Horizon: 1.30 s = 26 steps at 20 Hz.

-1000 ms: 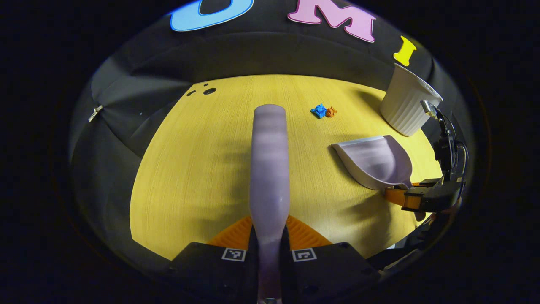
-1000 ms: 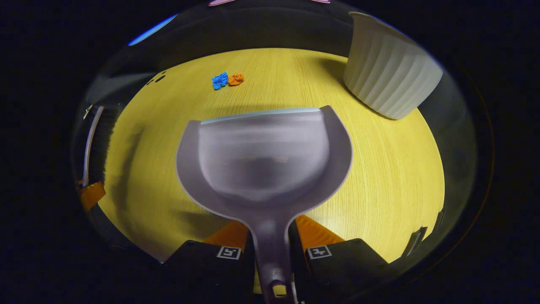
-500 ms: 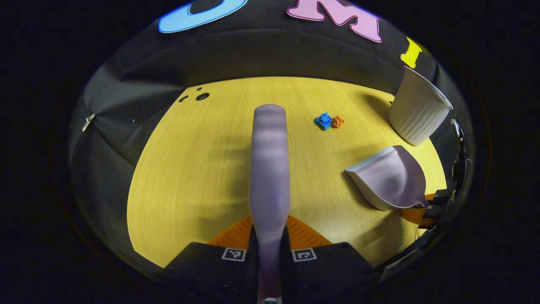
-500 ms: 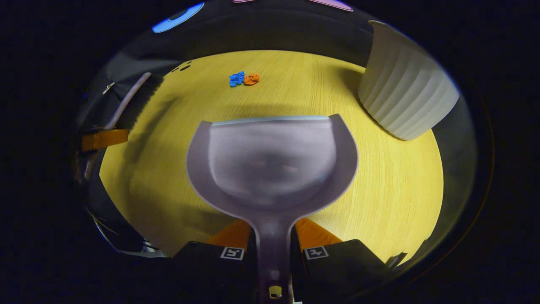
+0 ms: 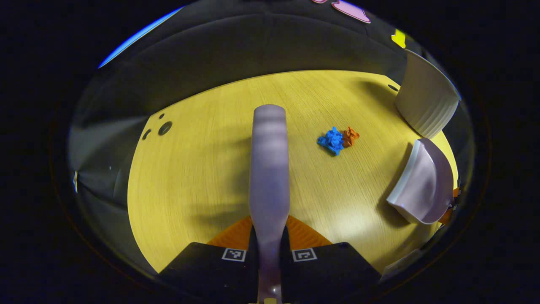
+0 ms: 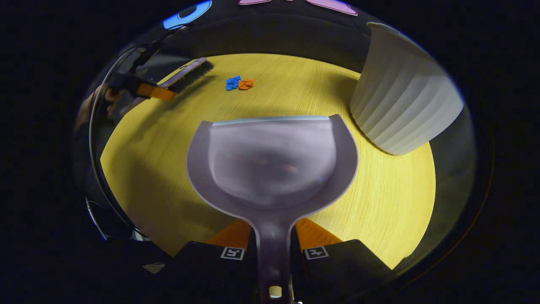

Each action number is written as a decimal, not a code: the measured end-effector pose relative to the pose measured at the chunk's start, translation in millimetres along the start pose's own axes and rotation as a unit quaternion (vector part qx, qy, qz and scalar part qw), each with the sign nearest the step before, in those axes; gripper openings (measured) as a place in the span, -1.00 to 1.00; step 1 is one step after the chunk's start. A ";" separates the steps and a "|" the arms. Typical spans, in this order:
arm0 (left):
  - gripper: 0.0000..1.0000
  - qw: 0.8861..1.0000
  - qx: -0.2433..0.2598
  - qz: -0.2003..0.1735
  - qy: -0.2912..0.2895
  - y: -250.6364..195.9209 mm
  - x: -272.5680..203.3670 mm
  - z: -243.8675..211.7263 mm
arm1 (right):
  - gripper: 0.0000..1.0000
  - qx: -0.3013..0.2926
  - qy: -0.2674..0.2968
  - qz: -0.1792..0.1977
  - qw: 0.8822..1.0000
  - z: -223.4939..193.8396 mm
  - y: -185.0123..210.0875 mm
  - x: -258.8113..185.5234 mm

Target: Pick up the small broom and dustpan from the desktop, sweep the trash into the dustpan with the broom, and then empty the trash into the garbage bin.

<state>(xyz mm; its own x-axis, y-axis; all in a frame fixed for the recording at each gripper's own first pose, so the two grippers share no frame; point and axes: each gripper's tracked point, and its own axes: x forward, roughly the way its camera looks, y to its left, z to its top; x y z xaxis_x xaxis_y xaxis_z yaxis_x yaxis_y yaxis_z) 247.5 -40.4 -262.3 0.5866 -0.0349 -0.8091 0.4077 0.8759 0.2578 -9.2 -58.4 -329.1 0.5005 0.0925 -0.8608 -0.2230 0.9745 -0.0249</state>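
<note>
Left gripper (image 5: 268, 236) clamped on lilac broom (image 5: 269, 169) handle, right gripper (image 6: 272, 240) gripping pale lilac dustpan (image 6: 272, 164), crumpled blue scrap (image 5: 331, 140) apparently touching orange scrap (image 5: 350, 136), ribbed white bin (image 6: 400, 105) far right.

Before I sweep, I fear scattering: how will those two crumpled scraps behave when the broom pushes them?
The blue scrap and orange scrap look like small crumpled wads, so probably very light. They touch, yet may separate. On the smooth tabletop they would likely skid or tumble.
</note>
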 end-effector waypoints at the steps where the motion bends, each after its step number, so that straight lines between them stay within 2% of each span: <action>1: -0.50 1.000 0.020 -0.003 0.005 -1.2 9.4 8.9 | -0.13 -0.003 0.004 0.001 1.000 -2.8 -2.5 1.0; 3: -0.50 0.996 0.090 -0.003 0.016 -1.1 27.6 24.9 | -0.13 -0.005 0.009 0.006 1.000 -6.7 -1.9 1.3; 4: -0.46 0.992 0.124 -0.003 0.024 -3.5 35.1 28.9 | -0.27 -0.005 0.011 0.008 1.000 -9.5 -2.2 1.1; 6: -0.47 0.983 0.183 0.003 0.030 -11.4 40.9 41.7 | -0.27 -0.003 0.010 0.011 1.000 -12.9 -2.4 2.4; 10: -0.48 0.963 0.268 -0.028 0.023 -40.1 49.8 56.3 | -0.27 -0.005 0.008 0.016 1.000 -13.8 -2.6 3.8; 13: -0.48 0.948 0.308 -0.080 0.023 -71.2 44.6 50.6 | -0.26 -0.011 0.005 0.019 1.000 -14.5 -2.8 6.1; 15: -0.44 0.940 0.322 -0.106 0.036 -84.9 39.8 43.6 | -0.27 -0.013 0.002 0.020 1.000 -15.0 -3.1 7.3; 21: -0.47 0.928 0.323 -0.175 0.056 -150.8 13.6 13.2 | -0.26 -0.033 -0.004 0.028 0.999 -17.7 -4.9 13.6; 26: -0.48 0.910 0.334 -0.231 0.082 -211.1 -14.1 -25.1 | -0.26 -0.051 -0.009 0.033 0.998 -20.4 -9.0 17.2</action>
<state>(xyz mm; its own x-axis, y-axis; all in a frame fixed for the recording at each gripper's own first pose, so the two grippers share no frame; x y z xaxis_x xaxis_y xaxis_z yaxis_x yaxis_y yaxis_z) 135.7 -212.7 -318.6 0.1538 -0.2044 -0.9667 0.9512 0.2955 0.0889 -15.6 -69.7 -354.0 0.4960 0.1596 -0.8535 -0.3390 0.9405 -0.0211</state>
